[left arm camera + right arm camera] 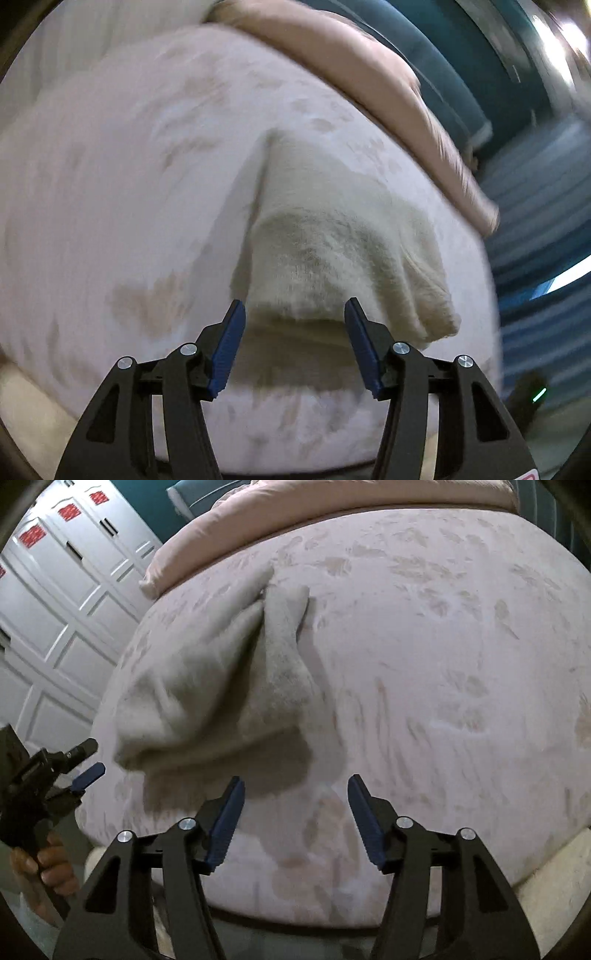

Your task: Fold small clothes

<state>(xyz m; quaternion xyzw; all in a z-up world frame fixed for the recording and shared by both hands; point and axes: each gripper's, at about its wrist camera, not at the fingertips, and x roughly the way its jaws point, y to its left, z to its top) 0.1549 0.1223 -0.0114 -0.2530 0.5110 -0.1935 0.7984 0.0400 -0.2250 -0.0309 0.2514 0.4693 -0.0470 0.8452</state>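
Fuzzy cream knit garment (332,236) lies rumpled on pink bedspread (110,184), long axis running far; left gripper (294,310) nearer, right gripper (295,786) offset right, both released.

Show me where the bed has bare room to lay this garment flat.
Bare bedspread lies right of the cream garment, up to the pink duvet. A smaller bare strip runs along the near edge, under the right tool. The left edge is crowded: garment and left tool.
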